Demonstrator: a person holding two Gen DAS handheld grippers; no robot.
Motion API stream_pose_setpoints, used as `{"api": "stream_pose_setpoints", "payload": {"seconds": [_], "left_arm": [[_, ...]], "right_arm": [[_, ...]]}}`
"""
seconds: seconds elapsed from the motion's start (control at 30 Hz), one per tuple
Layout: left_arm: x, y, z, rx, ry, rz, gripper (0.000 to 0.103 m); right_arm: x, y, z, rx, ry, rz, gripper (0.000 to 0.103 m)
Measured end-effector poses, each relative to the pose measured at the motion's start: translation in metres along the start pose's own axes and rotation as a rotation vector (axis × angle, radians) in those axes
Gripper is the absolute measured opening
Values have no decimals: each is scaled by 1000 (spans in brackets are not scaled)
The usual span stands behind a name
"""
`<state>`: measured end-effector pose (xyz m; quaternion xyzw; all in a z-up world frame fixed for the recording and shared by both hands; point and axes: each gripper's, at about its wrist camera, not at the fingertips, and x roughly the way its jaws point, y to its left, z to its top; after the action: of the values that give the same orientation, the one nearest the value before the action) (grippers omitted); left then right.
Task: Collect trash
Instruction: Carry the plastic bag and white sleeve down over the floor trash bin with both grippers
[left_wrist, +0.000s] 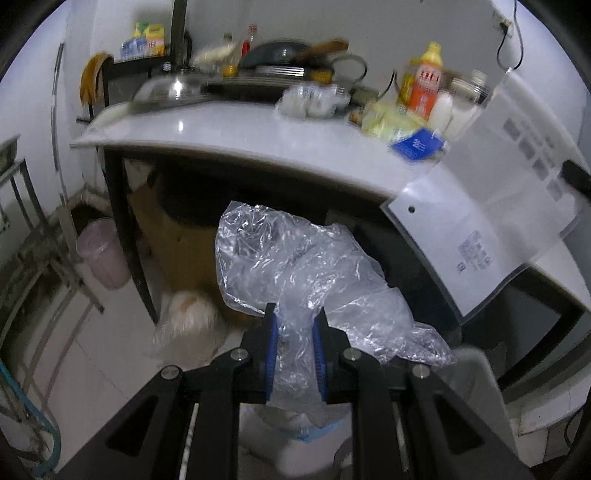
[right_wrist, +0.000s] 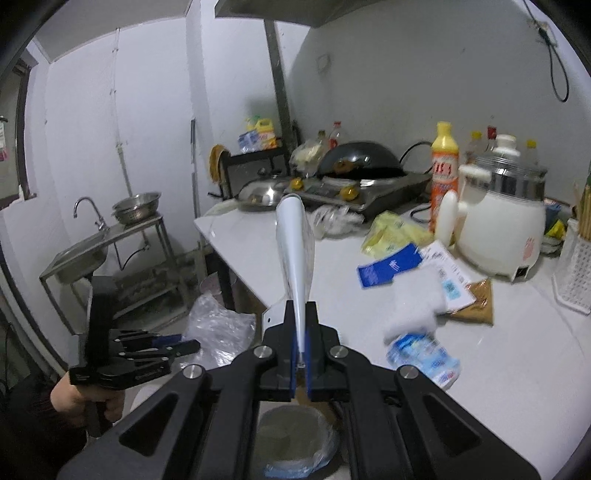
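Both grippers already carry trash, so in my judgement the step in hand is bringing it to the bin. In the left wrist view the left gripper (left_wrist: 295, 332) is closed on a crumpled clear plastic bag (left_wrist: 295, 266); the blue pads press the bag from both sides, and most of the bag stands up in the centre of the frame, in front of the dark space under the table (left_wrist: 221, 129). In the right wrist view the right gripper (right_wrist: 301, 332) is closed tight on a flat plastic sleeve (right_wrist: 295, 236), which we see from its edge, rising from the jaws toward the middle of the frame. The same sleeve shows as a wide transparent sheet with printed text at the right of the left wrist view. At the lower left of the right wrist view a hand (right_wrist: 74, 398) holds the left gripper with the bag beside it. At the bottom centre of the right wrist view, directly under the jaws, I see a round opening with a blue edge, probably a trash bin (right_wrist: 291, 435), but it is partly hidden and blurred. More trash stays on the table at the right: a blue wrapper (right_wrist: 388, 267), a white tissue (right_wrist: 413, 306) and a crushed blue-white pack (right_wrist: 424, 356). The next move calls for lowering each gripper over the bin and opening the jaws, first one, then the other, so that the light bag does not cling to the pads.
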<state>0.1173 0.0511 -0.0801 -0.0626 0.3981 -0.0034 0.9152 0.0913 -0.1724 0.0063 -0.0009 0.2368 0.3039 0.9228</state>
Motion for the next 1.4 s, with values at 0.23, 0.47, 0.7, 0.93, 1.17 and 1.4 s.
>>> {"api": "stream_pose_setpoints", "payload": {"seconds": [0.23,0.47,0.7,0.93,1.17,1.4], "left_arm": [[46,-1,-35,-18,114,6,18],[92,-6,-64,-29,224,-20,18],[130,-12,-80,-44,324,-47,20],[157,-14,-84,-63,377,-55,33],[169,-10,-87,-80,391,-58,54],[155,9,-79,-101,345,-38,54]], "right_arm": [[22,3,-35,-17,70,11,3],[36,-4,-63,-27,116,10,3],[51,-13,-84,-23,160,-3,3],[62,-20,-90,-36,180,-30,3],[75,-19,-92,-48,200,-30,3],[90,-3,-92,-87,224,-15,3]]}}
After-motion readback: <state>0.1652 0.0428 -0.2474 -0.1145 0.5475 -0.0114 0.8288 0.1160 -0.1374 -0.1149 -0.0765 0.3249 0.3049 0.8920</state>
